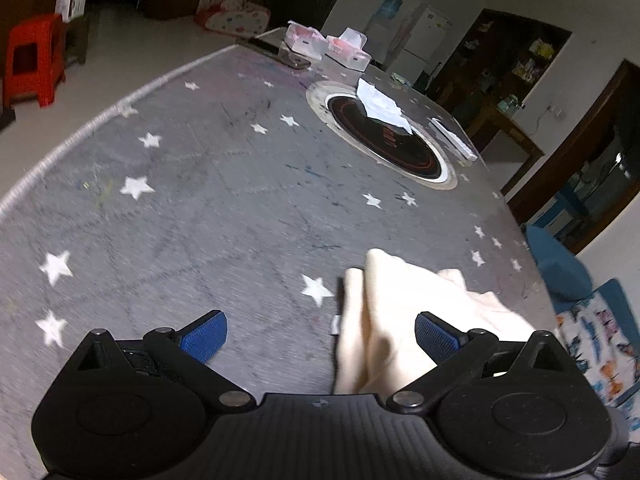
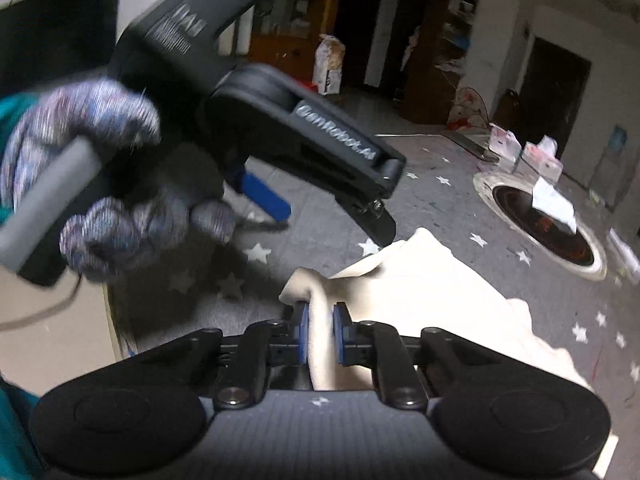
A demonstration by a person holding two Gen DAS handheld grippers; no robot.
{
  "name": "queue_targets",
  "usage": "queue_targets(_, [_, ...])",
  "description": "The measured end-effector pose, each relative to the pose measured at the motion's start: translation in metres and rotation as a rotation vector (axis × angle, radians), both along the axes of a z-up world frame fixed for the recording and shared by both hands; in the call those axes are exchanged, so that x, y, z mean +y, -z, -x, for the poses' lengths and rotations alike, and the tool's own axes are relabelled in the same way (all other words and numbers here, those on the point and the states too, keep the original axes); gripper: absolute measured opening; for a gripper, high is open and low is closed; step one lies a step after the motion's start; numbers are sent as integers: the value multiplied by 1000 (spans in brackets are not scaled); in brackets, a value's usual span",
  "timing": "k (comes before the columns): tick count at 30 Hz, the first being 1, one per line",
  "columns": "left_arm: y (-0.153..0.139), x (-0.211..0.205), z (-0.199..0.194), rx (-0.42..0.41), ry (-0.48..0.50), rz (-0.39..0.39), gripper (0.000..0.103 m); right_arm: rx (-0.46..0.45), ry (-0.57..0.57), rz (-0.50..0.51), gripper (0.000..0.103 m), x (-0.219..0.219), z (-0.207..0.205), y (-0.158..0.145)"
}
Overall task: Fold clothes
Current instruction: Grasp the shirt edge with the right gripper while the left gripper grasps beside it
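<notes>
L gripper (image 1: 320,334): fingers spread, empty | R gripper (image 2: 319,334): pinching cream garment (image 2: 420,292) fold | near table (image 1: 200,200) edge

Your worktop (image 1: 208,184) is grey with scattered white stars. The garment (image 2: 420,292) is plain cream. Both grippers are black with blue pads (image 1: 202,338). Your glove (image 2: 100,120) is speckled blue-grey, with a teal sleeve (image 2: 12,108) behind it. The inset hob (image 1: 384,140) is black, ringed white and red. The stool (image 1: 34,58) is red.
</notes>
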State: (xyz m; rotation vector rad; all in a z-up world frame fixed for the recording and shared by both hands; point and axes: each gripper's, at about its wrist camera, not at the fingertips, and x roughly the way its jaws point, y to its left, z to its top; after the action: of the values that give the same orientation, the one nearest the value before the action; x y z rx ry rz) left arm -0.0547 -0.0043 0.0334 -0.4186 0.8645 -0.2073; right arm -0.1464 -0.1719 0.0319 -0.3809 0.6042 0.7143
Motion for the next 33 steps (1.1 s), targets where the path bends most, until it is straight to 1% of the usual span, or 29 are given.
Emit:
queue_targets(6, [6,-5,-6,57,-12,95,101,49,49,-116,8,-23,-10,-13])
queue_targets(8, [6,-7,-7,64,-14,112,101,73,62,-159,8,-32,-12,-17])
queue_targets(11, [7,-12,-9,76,-9,143,95,81,71,-193,7,-39,-11,-21])
queue_targets(16, [8,-20,-12,86,1,153,86,76,73,-229,7,-47,-9,-26])
queue_targets(18, [8,-24,-13,90,5,157,79,76,73,-236,7,-49,-8,-27])
queue_targets(19, [8,-26,-13,92,7,159,78,77,73,-240,7,-50,-8,-27])
queue_targets(21, [9,-29,-14,96,12,163,72,78,70,-242,7,-52,-7,-27])
queue_targets(22, [9,-31,-15,98,14,165,71,77,69,-241,7,-52,-7,-27])
queue_targets(23, [9,-33,-15,100,16,167,66,77,68,-241,7,-53,-7,-26])
queue_targets(24, [10,-34,-16,102,18,169,60,78,68,-244,7,-53,-7,-26])
queue_targets(25, [10,-35,-16,104,18,169,57,79,68,-247,7,-54,-7,-26])
queue_targets(27, [12,-35,-16,110,15,169,45,78,67,-251,7,-54,-7,-26])
queue_targets(28, [12,-35,-15,113,14,169,43,77,67,-251,7,-54,-6,-26])
queue_targets(30, [14,-35,-15,119,12,169,35,76,64,-247,7,-54,-6,-25])
queue_targets(33, [15,-36,-15,121,12,171,31,79,57,-241,7,-52,-4,-23])
